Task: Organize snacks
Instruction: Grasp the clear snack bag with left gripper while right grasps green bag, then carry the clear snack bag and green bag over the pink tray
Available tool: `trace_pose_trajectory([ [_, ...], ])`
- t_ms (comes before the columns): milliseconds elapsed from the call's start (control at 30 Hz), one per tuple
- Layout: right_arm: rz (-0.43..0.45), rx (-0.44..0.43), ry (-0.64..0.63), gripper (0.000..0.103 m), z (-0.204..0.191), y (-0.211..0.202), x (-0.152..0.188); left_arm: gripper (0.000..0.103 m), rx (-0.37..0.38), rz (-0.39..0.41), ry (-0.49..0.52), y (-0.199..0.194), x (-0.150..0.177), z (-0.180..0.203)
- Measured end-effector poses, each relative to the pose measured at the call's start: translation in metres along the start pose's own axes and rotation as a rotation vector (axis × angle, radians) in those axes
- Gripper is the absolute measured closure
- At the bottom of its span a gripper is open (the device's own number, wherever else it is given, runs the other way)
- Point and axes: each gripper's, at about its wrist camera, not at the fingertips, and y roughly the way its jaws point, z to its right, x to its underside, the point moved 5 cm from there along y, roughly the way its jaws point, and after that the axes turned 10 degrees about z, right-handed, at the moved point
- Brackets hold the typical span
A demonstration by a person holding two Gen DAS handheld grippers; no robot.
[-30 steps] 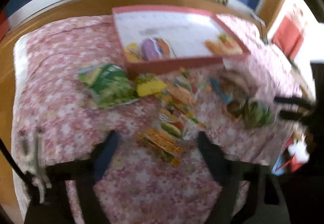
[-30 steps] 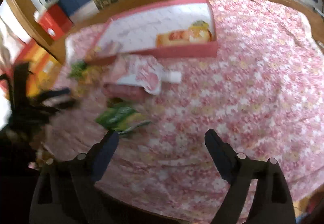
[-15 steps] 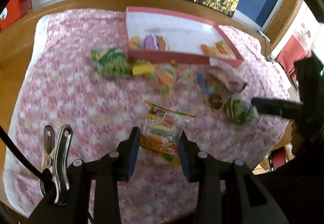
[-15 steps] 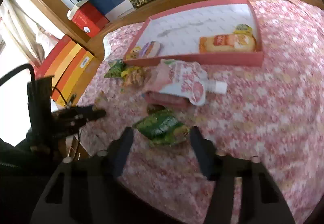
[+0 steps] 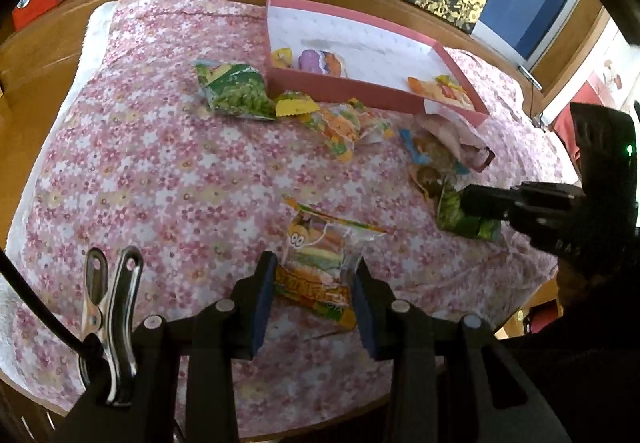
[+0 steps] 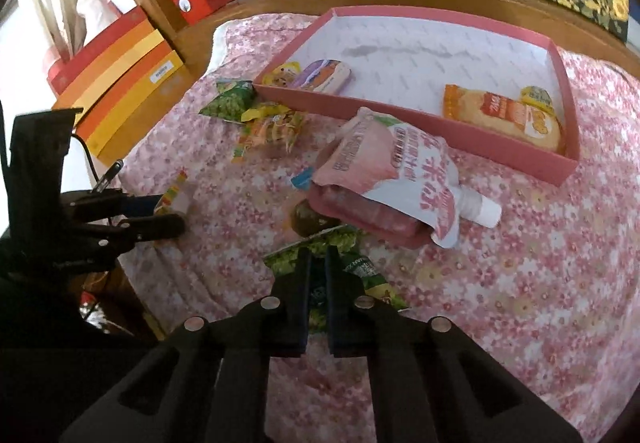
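Two hand-held tools work a spread of snack packets on a round surface draped in a pink floral cloth [image 5: 160, 171]. The left tool [image 5: 314, 293] has its jaws set against both sides of a clear burger-print snack bag [image 5: 320, 263], the blue pads touching the bag's edges — gripping it, by the look of it, low on its orange band. The bag's long axis runs from the tool toward twelve o'clock, in line with the fingers. The right tool [image 6: 317, 275] is pinched nearly shut on a green snack packet [image 6: 336, 267], the packet's crinkled top showing just beyond the fingertips; from the left wrist the same tool [image 5: 484, 203] reaches in from three o'clock onto that packet [image 5: 460, 219].

The pink tray [image 6: 424, 123] — the likely destination — lies at twelve to one o'clock from both tools, well apart from either load. It already holds a purple-and-orange packet [image 6: 324, 75] with a small yellow one beside it in its near-left corner and an orange packet [image 6: 500, 115] at its right end. A pink spouted pouch [image 6: 392, 179] rests on the cloth between the right tool and the tray's near wall, so the green packet probably has to be carried over or around it. The left tool appears to have the clearer path, with only the loose wrappers [image 5: 344, 127] and a green pea bag [image 5: 236, 95] beside the tray's near wall.
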Motion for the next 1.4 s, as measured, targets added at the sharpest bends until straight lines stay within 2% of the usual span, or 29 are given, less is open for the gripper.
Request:
trace_pose_trajectory([
  [167,0.001,0.007,-0.02,0.094,-0.004,0.004,-0.004,0.065,0.019,0.007,0.014,0.004,-0.005,0.007],
  [233,-0.015,-0.005,-0.018,0.078,-0.002,-0.002,-0.007,0.065,0.023,0.007,0.027,0.005,-0.007,0.009],
  [267,-0.016,-0.004,-0.024,0.05,-0.003,-0.006,-0.009,0.065,0.024,0.009,0.034,0.005,-0.008,0.011],
  [300,-0.016,-0.029,-0.043,0.04,-0.005,-0.012,-0.014,0.065,0.029,0.012,0.035,0.005,-0.009,0.012],
  [367,-0.044,-0.088,-0.095,0.04,-0.01,-0.016,-0.02,0.065,0.043,0.019,0.031,0.003,-0.01,0.012],
  [433,-0.081,-0.079,-0.193,0.04,-0.013,-0.009,-0.023,0.065,0.048,0.024,0.03,0.002,-0.012,0.012],
  [500,-0.122,-0.064,-0.239,0.043,-0.011,0.003,-0.021,0.065,0.047,0.026,0.029,0.002,-0.013,0.011],
  [600,-0.206,-0.076,-0.266,0.05,-0.008,0.015,-0.011,0.065,0.047,0.037,0.027,-0.001,-0.014,0.01],
  [767,-0.222,-0.095,-0.232,0.056,-0.006,0.015,-0.007,0.065,0.041,0.058,0.014,-0.004,-0.018,0.006],
  [900,-0.162,-0.154,-0.167,0.074,-0.005,-0.005,-0.015,0.065,0.044,0.098,0.025,-0.01,-0.033,0.01],
  [1033,-0.094,-0.182,-0.098,0.079,0.004,-0.024,-0.024,0.065,0.055,0.159,0.047,-0.017,-0.055,0.019],
  [1167,-0.06,-0.181,-0.067,0.081,0.008,-0.03,-0.031,0.065,0.065,0.174,0.075,-0.014,-0.073,0.025],
  [1267,0.025,-0.253,-0.002,0.081,0.012,-0.044,-0.047,0.065,0.061,0.184,0.098,-0.01,-0.087,0.028],
  [1400,0.107,-0.279,0.109,0.082,0.029,-0.045,-0.064,0.065,0.05,0.201,0.097,-0.001,-0.108,0.026],
])
